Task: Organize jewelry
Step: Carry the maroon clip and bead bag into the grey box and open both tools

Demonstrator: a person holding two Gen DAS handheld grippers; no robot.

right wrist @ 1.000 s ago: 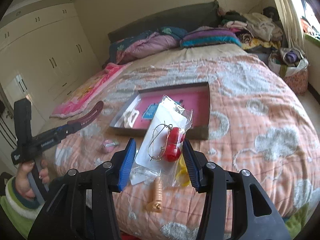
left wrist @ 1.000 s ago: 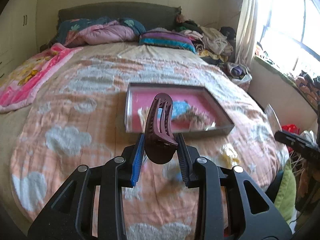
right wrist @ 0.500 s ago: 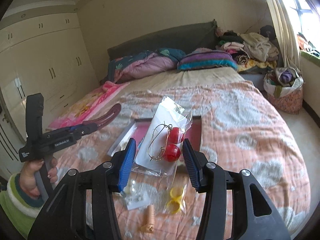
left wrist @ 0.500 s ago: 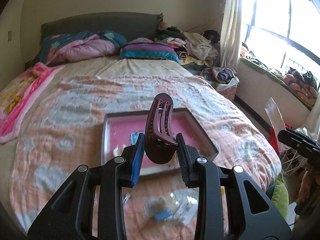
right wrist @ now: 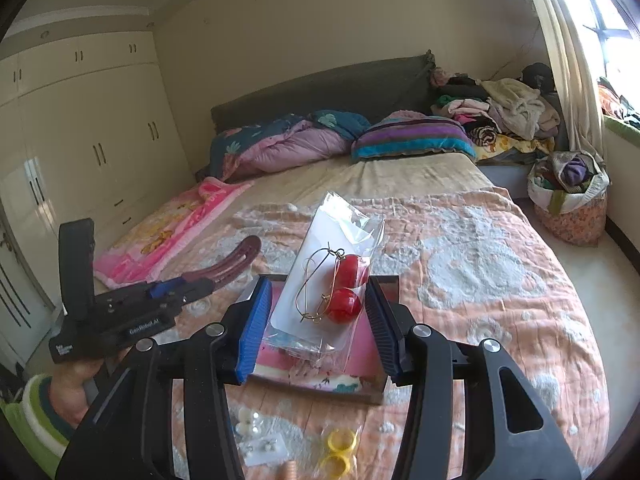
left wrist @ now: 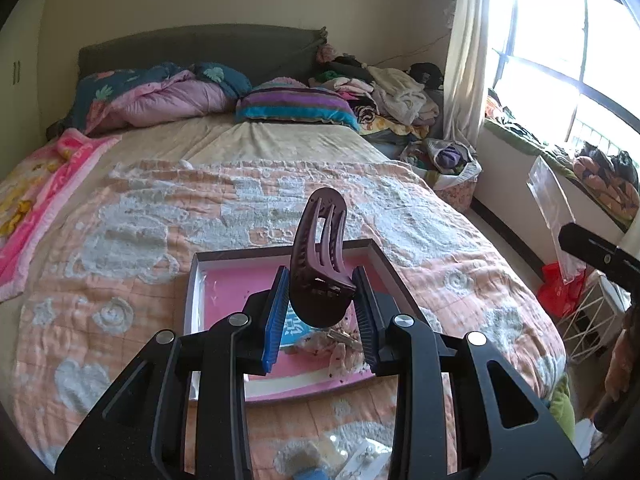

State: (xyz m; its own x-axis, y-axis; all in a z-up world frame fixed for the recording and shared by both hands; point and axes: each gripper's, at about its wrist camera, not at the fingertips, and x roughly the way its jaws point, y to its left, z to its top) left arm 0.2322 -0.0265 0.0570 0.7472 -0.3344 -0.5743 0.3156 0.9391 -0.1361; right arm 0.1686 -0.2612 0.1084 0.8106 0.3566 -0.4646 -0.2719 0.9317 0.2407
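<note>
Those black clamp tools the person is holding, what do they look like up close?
Each gripper is a matte black frame with triangular cut-outs, silver pivot bolts and two fingers faced with ribbed pads, blue on at least one side. The left gripper, seen from the side, bears small white lettering on its body. The person's sleeve is striped green and white.

- Left hand-held gripper [left wrist: 320,312]: black frame, 4 silver screws, blue pad.
- Right hand-held gripper [right wrist: 316,320]: same build, white lettering.
- Sleeve [right wrist: 38,412]: green-and-white striped cuff.
</note>
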